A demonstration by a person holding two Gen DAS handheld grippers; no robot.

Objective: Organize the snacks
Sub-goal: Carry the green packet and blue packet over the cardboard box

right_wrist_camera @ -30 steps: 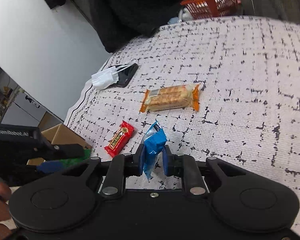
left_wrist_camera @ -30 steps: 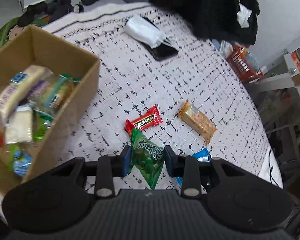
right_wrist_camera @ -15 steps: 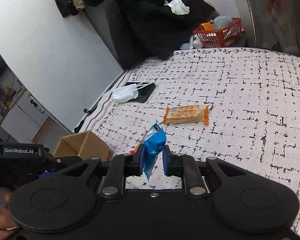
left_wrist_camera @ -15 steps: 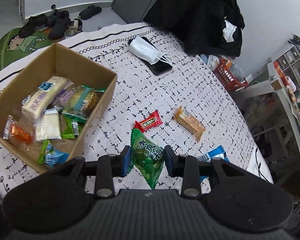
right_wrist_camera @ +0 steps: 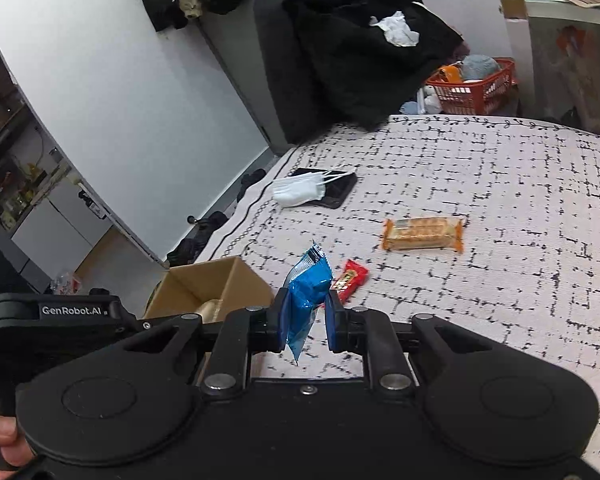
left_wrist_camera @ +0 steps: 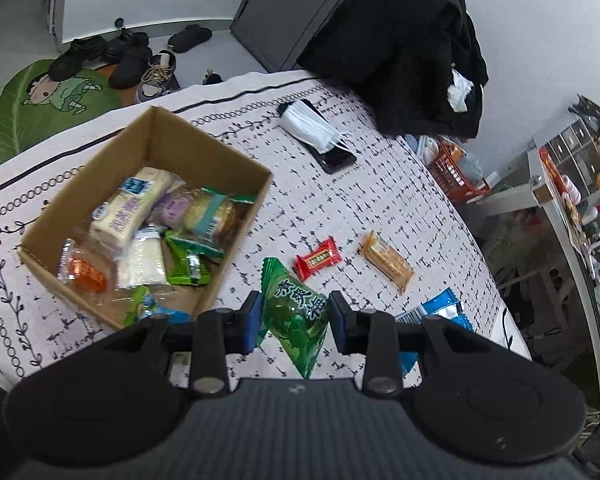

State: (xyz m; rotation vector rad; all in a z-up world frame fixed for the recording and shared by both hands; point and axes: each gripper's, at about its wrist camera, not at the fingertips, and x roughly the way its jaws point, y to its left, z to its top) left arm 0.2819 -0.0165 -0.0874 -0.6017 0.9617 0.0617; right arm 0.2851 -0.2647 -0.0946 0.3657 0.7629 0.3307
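Above the table: both grippers are lifted over the patterned tablecloth (left_wrist_camera: 380, 184), each one carrying a snack.
Left gripper (left_wrist_camera: 294, 322): its blue pads are closed on the green packet (left_wrist_camera: 294, 312), which stands between them with one pointed end up and the other hanging down.
Right gripper (right_wrist_camera: 304, 320): it pinches the blue packet (right_wrist_camera: 306, 300) near its lower part; the top of the packet sticks up and leans a little to the left.
Cardboard box (left_wrist_camera: 204, 160): it lies to the left of and a little ahead of the left gripper, open on top, already partly filled with wrapped snacks.
Key relation: the near right corner of the box is just beside the left fingers, so I judge the left gripper is the nearer one and needs only a short move to the left to be above the opening. In the right wrist view the box (right_wrist_camera: 216, 284) is also to the left, past the left gripper's body, so the right one has the longer way.
Look of the packets: both are thin, soft foil bags, a little crumpled; they will probably fall flat when released.
Still on the table: the red candy bar (left_wrist_camera: 317, 258) and the orange cracker pack (left_wrist_camera: 386, 262), near each other, well apart from the box.
Not snacks: a white face mask (left_wrist_camera: 310, 126) lying on a dark phone (left_wrist_camera: 338, 158) at the far side.
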